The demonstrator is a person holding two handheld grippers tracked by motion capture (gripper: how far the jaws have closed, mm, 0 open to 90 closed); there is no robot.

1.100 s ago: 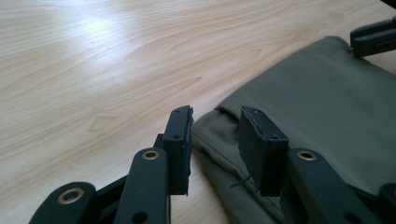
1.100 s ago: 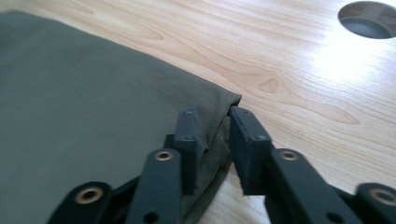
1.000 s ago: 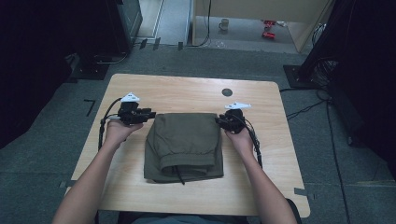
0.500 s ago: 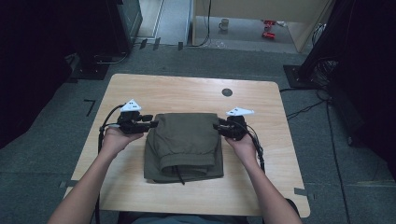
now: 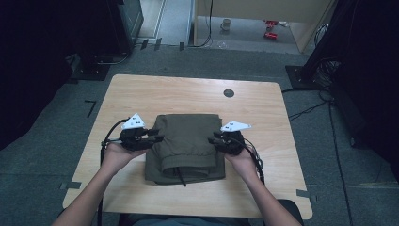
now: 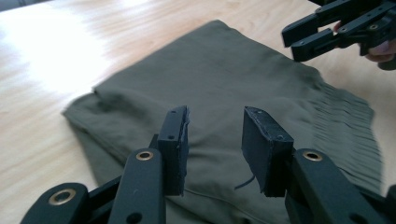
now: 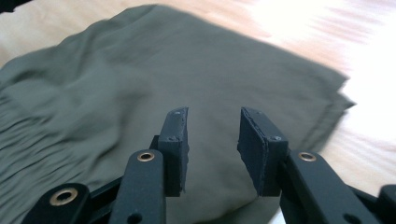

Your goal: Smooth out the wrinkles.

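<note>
A folded olive-green garment (image 5: 186, 146) lies in the middle of the wooden table (image 5: 188, 94), its dark drawstring (image 5: 179, 176) trailing at the near edge. My left gripper (image 5: 157, 138) sits at the garment's left edge, pointing inward. Its jaws have just closed a little but stand open, with no cloth pinched; the garment (image 6: 224, 79) lies beyond the left gripper (image 6: 215, 135). My right gripper (image 5: 212, 139) faces it at the right edge. Its jaws have just been opening, and the right gripper (image 7: 212, 135) is open above the garment (image 7: 140, 70) without gripping it.
A small black round cap (image 5: 229, 92) sits in the tabletop at the far right. Bare wood runs along the far and side edges. On the floor beyond stand a mug (image 5: 226, 23) and red items (image 5: 270, 29); dark equipment flanks both sides.
Both hands have slid toward the near edge along the garment's two sides, keeping level with each other. The garment has not shifted.
</note>
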